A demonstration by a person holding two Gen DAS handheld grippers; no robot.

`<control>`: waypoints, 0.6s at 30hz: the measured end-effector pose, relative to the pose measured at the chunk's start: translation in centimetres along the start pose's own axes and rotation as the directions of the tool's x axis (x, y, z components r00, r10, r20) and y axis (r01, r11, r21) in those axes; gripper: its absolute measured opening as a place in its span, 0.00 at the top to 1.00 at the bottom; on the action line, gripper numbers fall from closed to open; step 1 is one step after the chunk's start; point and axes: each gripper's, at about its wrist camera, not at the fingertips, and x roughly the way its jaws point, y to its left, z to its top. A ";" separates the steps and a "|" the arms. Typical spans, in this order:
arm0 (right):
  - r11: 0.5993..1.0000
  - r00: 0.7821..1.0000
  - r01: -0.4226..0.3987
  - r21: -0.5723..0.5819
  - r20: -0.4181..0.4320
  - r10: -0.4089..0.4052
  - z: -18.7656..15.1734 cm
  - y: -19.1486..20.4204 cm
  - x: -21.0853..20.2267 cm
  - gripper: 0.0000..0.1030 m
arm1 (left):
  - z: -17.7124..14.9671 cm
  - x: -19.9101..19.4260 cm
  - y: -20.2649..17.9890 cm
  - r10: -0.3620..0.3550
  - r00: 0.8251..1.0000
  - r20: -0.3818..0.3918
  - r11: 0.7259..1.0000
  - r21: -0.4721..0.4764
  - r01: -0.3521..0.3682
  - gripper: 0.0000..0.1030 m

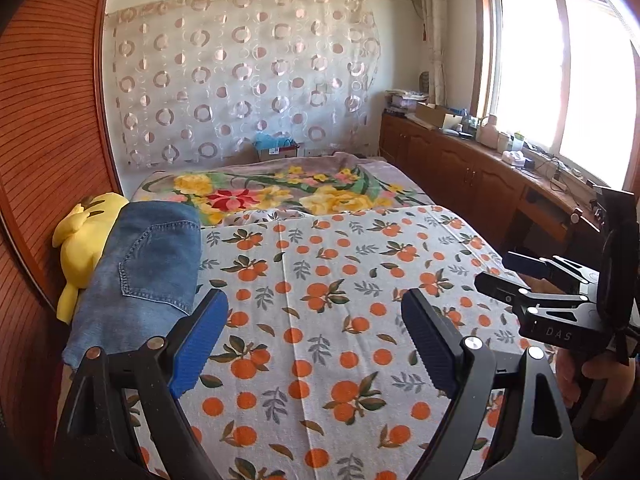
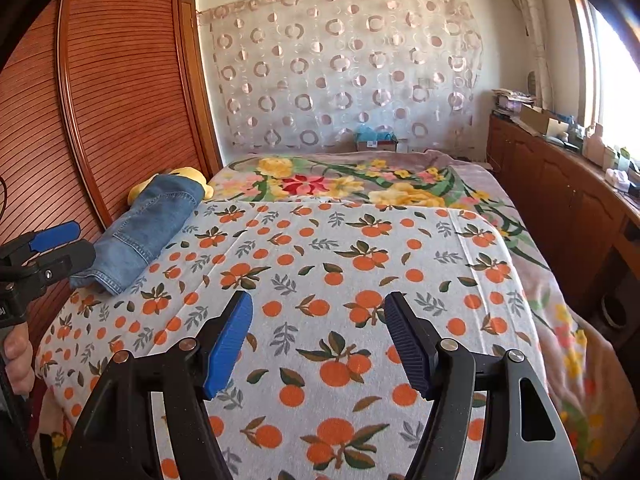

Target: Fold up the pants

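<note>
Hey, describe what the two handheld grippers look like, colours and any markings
Both are black, angular frames with silver round bolts at the joints. Each of the left gripper and right gripper has ribbed blue pads lining its two fingers. Seen from the left wrist, the right gripper's body carries pale lettering reading DAS.

The folded jeans (image 1: 148, 268) cover most of the yellow plush toy (image 1: 86, 240), so only its head end and one lower tip show. The person is cut to fingers (image 2: 18, 360) at the frame edge. Clutter along the cabinet top (image 1: 516, 148) is too small to name (boxes, perhaps bottles).
</note>
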 end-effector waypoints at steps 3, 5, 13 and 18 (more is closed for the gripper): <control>1.000 0.999 0.010 -0.009 0.030 -0.009 0.5 0.1 -1.8 0.32 | 0.3 -1.8 -0.6 0.020 0.999 0.026 1.000 0.003 -0.020 0.14; 1.000 0.999 0.009 -0.005 0.050 -0.009 0.6 0.3 -3.4 0.32 | 0.5 -2.8 -0.8 0.033 0.999 0.041 0.999 0.004 -0.033 0.14; 0.999 0.992 0.019 -0.028 0.123 -0.016 0.2 2.2 -9.4 0.32 | 0.7 -7.1 -1.3 0.049 0.994 0.101 0.999 0.013 -0.051 0.14; 0.999 0.989 0.019 -0.029 0.146 -0.015 -0.5 2.7 -11.3 0.32 | 0.3 -8.7 -1.4 0.053 0.992 0.112 0.999 0.007 -0.054 0.14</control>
